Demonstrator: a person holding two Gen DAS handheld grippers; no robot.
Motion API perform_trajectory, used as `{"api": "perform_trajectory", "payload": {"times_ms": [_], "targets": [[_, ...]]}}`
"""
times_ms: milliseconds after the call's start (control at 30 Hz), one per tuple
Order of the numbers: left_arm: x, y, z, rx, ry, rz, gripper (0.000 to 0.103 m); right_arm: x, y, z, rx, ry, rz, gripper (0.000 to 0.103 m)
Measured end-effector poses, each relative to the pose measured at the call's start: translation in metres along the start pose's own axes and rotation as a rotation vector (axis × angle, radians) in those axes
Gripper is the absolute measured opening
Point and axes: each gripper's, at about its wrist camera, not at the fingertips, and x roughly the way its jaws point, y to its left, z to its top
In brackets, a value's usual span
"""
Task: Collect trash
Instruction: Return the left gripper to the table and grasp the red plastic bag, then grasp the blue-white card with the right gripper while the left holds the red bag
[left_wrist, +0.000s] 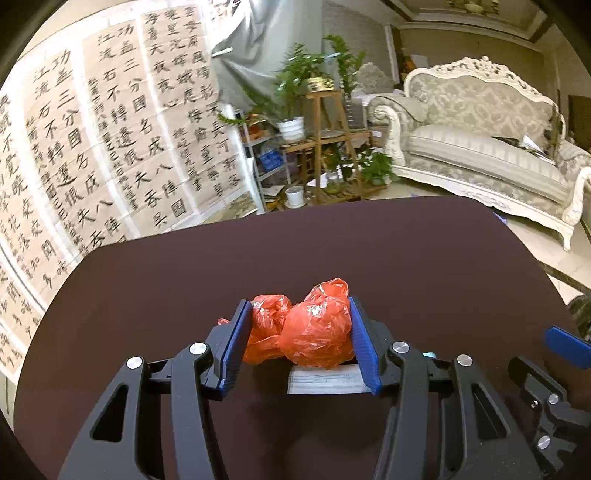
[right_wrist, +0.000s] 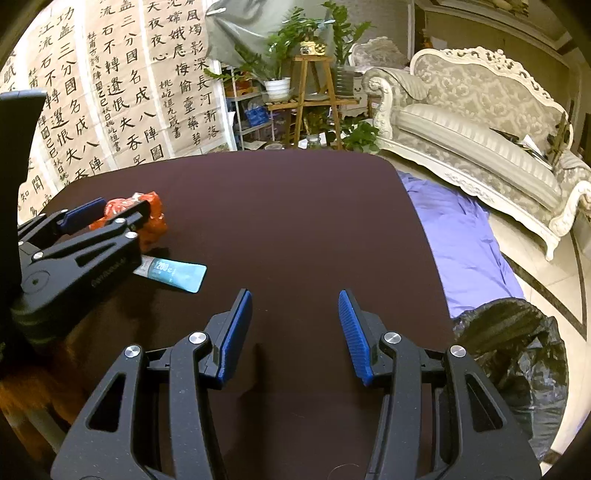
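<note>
Left wrist view: the left tongs (left_wrist: 297, 332) clamp one crumpled red plastic bag (left_wrist: 306, 328) on the dark worktop (left_wrist: 406, 258), one flat white packet (left_wrist: 325, 380) beneath. Only the right wrist view shows one blue tube (right_wrist: 177, 273), one black trash bag (right_wrist: 513, 350), and the right tongs (right_wrist: 295, 328) half-wide, empty.

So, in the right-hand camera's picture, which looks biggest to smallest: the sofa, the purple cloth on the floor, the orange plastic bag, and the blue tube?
As they look in that view:
1. sofa
2. purple cloth
3. orange plastic bag, partly hidden by the left gripper
4. blue tube, close to the bag, so that pair is unsure.
The sofa stands farthest away, so it is truly bigger still.
</note>
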Motion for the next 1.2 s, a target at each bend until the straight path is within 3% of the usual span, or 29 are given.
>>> {"api": "perform_trajectory", "payload": {"times_ms": [667,733,767,1200], "targets": [[-0.027,0.094,-0.048,-0.125,0.07,0.106,0.052,0.049,0.049,0.034,-0.092,0.087,0.047,0.048],[-0.032,0.098,-0.051,-0.133,0.071,0.105,0.052,0.051,0.05,0.036,-0.092,0.094,0.041,0.053],[-0.034,0.099,-0.053,-0.137,0.071,0.106,0.052,0.05,0.049,0.034,-0.093,0.096,0.038,0.057],[-0.035,0.106,-0.065,-0.158,0.069,0.108,0.052,0.015,0.071,-0.004,-0.119,0.106,0.059,0.057]]}}
